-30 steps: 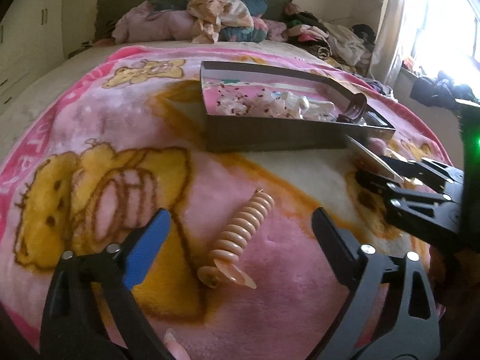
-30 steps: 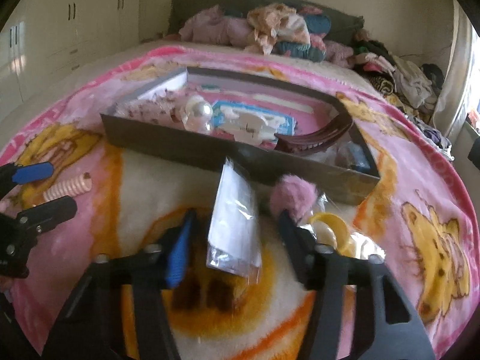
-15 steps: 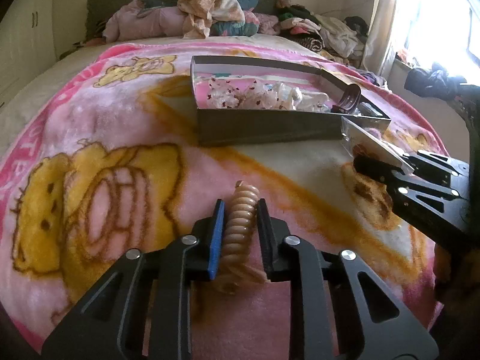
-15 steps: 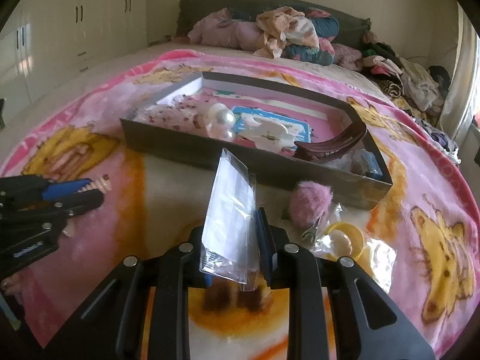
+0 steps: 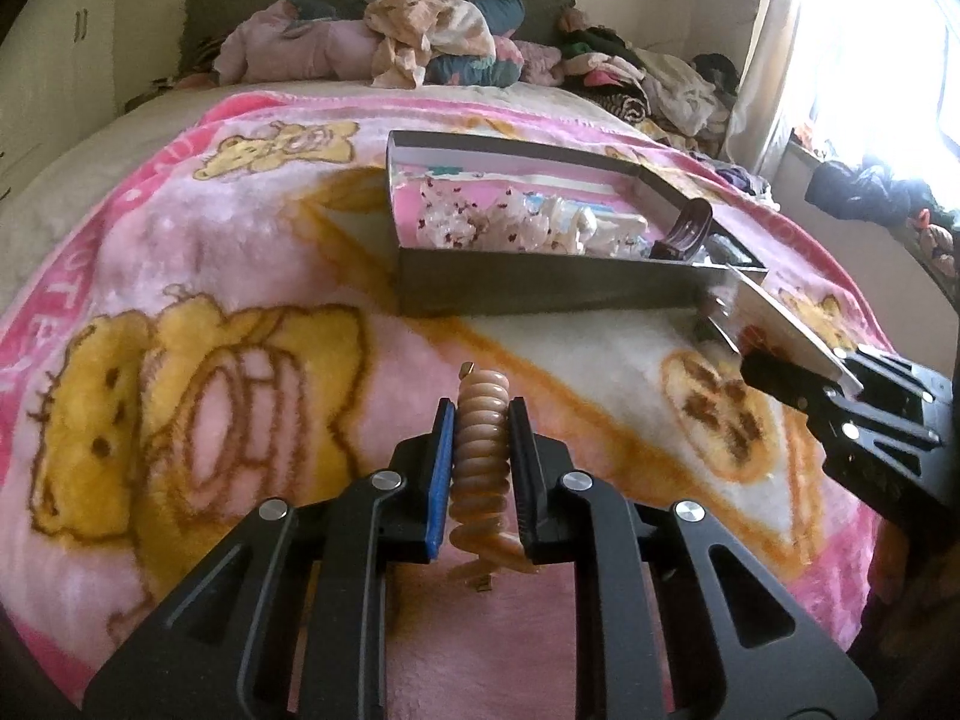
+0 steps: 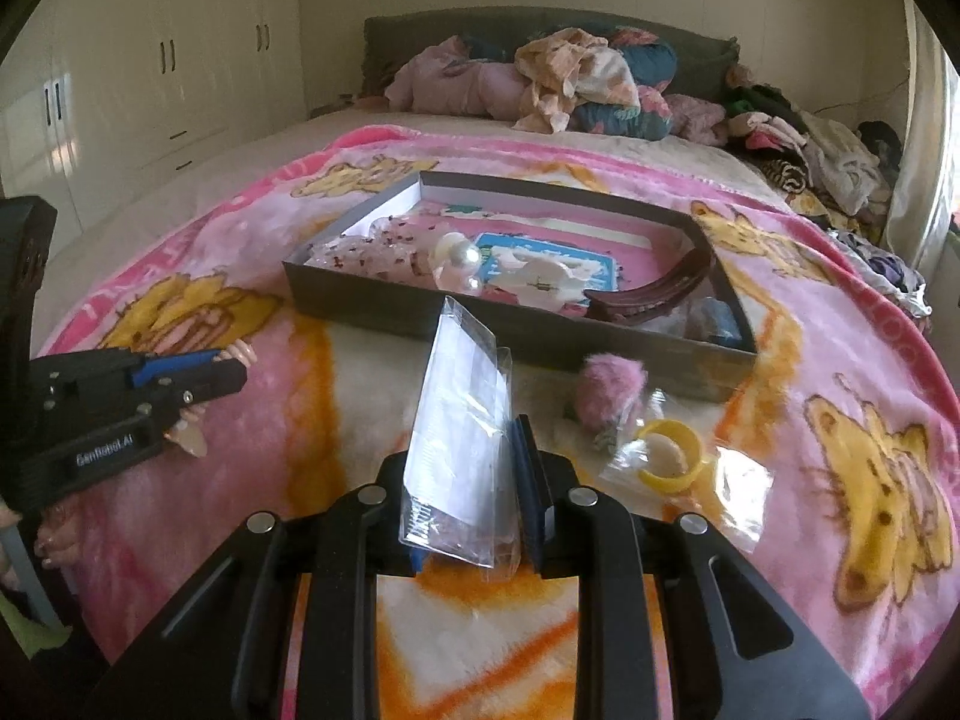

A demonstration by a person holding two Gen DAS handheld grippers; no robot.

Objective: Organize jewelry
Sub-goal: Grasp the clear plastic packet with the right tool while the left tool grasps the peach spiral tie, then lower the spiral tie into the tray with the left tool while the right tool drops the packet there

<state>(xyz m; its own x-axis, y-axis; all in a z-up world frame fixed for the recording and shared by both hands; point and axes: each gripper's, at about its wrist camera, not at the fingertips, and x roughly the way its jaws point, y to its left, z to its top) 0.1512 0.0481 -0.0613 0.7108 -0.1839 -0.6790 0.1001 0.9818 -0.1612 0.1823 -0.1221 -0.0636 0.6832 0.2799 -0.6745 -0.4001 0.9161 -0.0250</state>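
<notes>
My left gripper is shut on a peach spiral hair tie and holds it just above the pink blanket. My right gripper is shut on a clear plastic packet, which stands up between the fingers. The dark open box lies ahead on the bed, holding packets, a pearl piece and a brown hair comb. The right gripper with its packet also shows at the right of the left wrist view. The left gripper shows at the left of the right wrist view.
A pink pom-pom and a yellow ring in a clear bag lie on the blanket in front of the box. Piled clothes sit at the headboard. Wardrobe doors stand to the left.
Both grippers closed from open: the left on the spiral hair tie, the right on the clear packet. Both then lifted their items slightly off the blanket.
</notes>
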